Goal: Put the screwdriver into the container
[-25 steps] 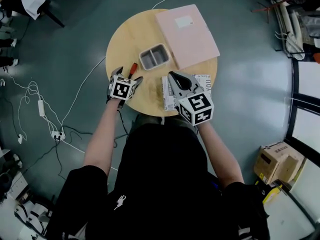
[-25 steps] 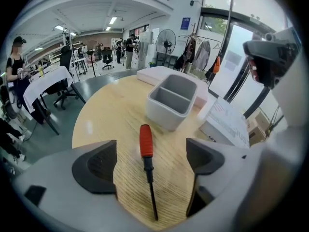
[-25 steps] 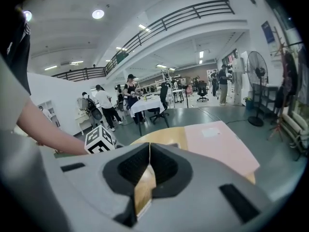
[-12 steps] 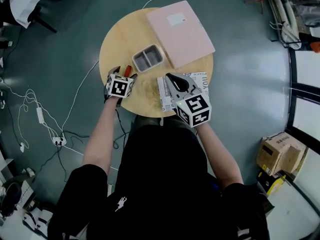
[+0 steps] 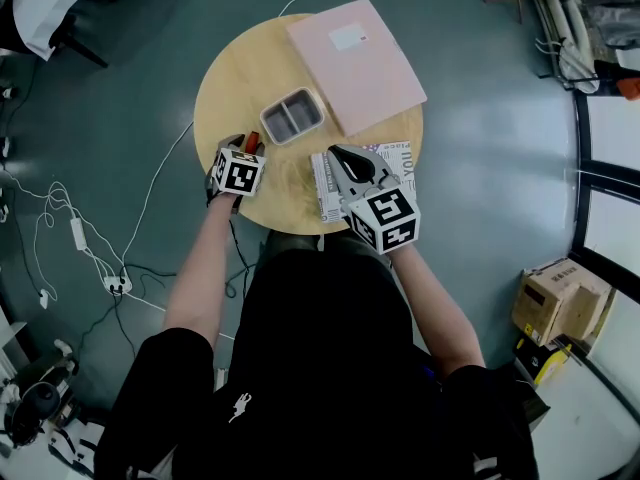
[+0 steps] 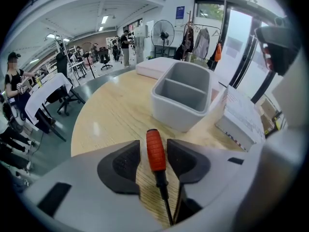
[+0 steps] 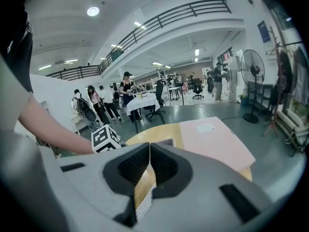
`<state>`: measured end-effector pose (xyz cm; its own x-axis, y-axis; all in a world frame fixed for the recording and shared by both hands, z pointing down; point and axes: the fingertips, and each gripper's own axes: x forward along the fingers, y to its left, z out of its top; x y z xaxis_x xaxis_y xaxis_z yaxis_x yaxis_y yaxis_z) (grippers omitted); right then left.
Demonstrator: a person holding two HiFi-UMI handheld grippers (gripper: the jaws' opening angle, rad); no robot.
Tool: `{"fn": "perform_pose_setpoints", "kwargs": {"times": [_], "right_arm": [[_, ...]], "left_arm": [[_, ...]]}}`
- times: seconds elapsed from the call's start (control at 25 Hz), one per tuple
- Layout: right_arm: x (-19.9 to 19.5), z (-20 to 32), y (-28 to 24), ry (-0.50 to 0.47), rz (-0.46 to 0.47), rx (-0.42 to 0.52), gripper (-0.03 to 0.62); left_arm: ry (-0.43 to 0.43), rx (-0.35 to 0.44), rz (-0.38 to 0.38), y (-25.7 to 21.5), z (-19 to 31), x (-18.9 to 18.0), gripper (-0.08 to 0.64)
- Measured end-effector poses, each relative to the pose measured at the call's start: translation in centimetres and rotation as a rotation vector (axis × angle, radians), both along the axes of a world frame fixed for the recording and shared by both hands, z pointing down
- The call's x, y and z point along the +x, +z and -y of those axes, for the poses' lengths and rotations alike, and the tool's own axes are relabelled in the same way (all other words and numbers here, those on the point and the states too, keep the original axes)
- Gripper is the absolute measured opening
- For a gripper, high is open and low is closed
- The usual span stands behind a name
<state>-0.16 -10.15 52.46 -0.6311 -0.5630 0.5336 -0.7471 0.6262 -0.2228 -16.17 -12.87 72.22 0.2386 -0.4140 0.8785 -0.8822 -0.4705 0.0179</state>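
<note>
The screwdriver [image 6: 156,151], with an orange ribbed handle and a dark shaft, lies on the round wooden table [image 5: 235,78]; in the head view only its orange tip [image 5: 253,138] shows. My left gripper [image 6: 153,148] straddles the handle and its jaws are closing, with a thin gap still visible beside the left pad. The grey two-compartment container [image 6: 183,93] stands just beyond the handle, empty, also seen in the head view [image 5: 291,115]. My right gripper [image 5: 338,154] hovers shut over a printed booklet, nothing between its jaws [image 7: 150,151].
A pink folder [image 5: 355,63] covers the table's far right. The printed booklet [image 5: 400,158] lies at the near right, right of the container [image 6: 239,120]. Cables and a power strip [image 5: 115,283] trail on the floor to the left.
The left gripper's jaws have narrowed around the screwdriver handle, hiding more of it in the head view. The right gripper has stayed over the booklet.
</note>
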Motion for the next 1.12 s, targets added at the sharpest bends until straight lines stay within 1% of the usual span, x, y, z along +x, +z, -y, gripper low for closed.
{"fn": "perform_pose_setpoints", "kwargs": {"times": [0.16, 0.32, 0.44, 0.6, 0.92, 1.12], "right_arm": [[0.0, 0.1, -0.2, -0.001, 0.004, 0.003, 0.003], [0.0, 0.1, -0.3, -0.005, 0.006, 0.007, 0.003], [0.0, 0.3, -0.6, -0.003, 0.012, 0.012, 0.003], [-0.2, 0.4, -1.0, -0.008, 0.022, 0.023, 0.005], [-1.2, 0.4, -2.4, -0.031, 0.046, 0.060, 0.005], [-1.7, 0.6, -3.3, -0.042, 0.066, 0.089, 0.003]], "left_arm": [[-0.005, -0.006, 0.012, 0.3, -0.2, 0.1, 0.119], [-0.024, -0.016, 0.009, 0.4, -0.4, 0.2, 0.103], [-0.036, -0.011, -0.018, 0.1, -0.5, 0.1, 0.100], [-0.050, 0.030, -0.045, -1.1, -0.6, -0.2, 0.099], [-0.099, 0.153, -0.122, -5.6, -1.1, -0.5, 0.098], [-0.114, 0.225, -0.143, -8.3, -1.6, -0.6, 0.098]]}}
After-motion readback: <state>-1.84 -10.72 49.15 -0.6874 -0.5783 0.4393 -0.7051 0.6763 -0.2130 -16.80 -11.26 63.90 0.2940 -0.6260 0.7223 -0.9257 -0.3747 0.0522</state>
